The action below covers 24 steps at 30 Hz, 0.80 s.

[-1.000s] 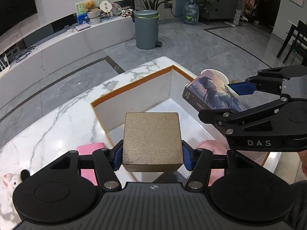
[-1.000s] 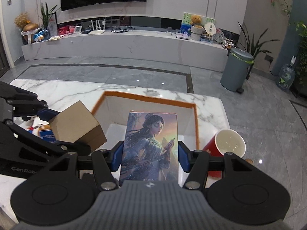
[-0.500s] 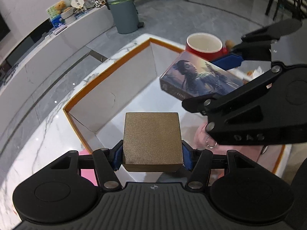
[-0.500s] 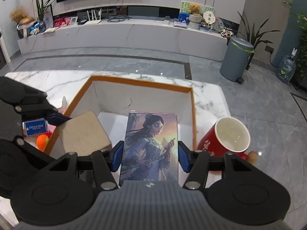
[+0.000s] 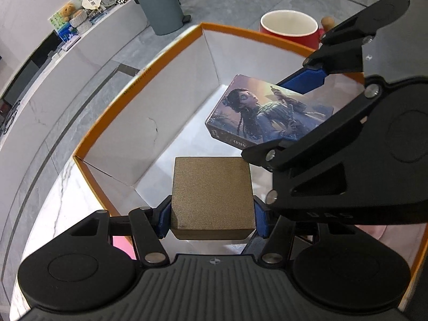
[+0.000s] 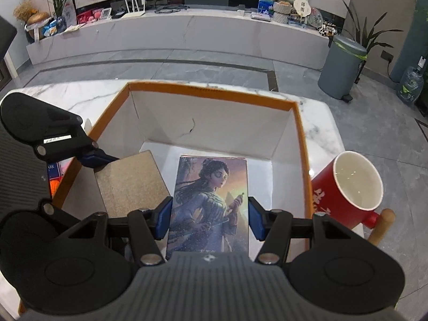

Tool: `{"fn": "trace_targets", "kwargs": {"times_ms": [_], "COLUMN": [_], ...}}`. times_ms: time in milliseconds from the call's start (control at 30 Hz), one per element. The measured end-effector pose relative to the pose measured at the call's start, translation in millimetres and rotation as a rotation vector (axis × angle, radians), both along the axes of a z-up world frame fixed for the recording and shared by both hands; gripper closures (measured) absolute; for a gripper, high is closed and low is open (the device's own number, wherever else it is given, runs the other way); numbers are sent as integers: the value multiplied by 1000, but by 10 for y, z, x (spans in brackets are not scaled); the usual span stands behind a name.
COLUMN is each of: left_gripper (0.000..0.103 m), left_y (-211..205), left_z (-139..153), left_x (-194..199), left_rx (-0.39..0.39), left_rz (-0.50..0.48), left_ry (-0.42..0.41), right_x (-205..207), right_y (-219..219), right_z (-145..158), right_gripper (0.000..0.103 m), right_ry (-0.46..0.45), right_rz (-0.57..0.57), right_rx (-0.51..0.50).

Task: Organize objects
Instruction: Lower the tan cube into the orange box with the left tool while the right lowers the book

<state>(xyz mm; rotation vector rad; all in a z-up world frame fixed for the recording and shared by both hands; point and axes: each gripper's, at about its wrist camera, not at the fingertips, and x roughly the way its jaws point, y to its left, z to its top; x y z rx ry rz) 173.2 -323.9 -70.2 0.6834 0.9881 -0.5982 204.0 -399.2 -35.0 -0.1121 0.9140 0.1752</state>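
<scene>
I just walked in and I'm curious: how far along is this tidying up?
Nothing looks finished: the orange-rimmed box shows no items resting inside. In hand: the left gripper clamps a tan block, the right gripper an illustrated card box, both over the box. Left: releasing them; the red mug stands outside.

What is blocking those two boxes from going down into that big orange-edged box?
Nothing visible. The gold box in the left gripper and the illustrated box in the right gripper hang side by side over the open orange-rimmed box; the white floor that shows looks bare. The red mug stands outside its wall.
</scene>
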Motion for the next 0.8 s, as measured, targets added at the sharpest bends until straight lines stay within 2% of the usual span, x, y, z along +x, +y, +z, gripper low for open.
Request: {"fn": "trace_targets", "kwargs": {"times_ms": [200,300,633,800], "left_gripper": [36,36,36,36], "left_y": [-5,-23,-21,-4], "left_z": [-84,-113,-193,-207], "left_x": [44,1,-47,-56], "left_rx": [-1,29,15,-22], "left_rz": [-6,-24,-41,-19], "left_ry": [23,3,77,127], "right_x": [113,152,243,268], "right_y": [32,54,70,15], "right_z": [-143,-205,-391,-476], "right_gripper": [44,43,43,44], "right_ry": [44,59,124,167], "right_rz": [-5,-9,-24,-35], "right_rx": [-1,-2,-26,-18]}}
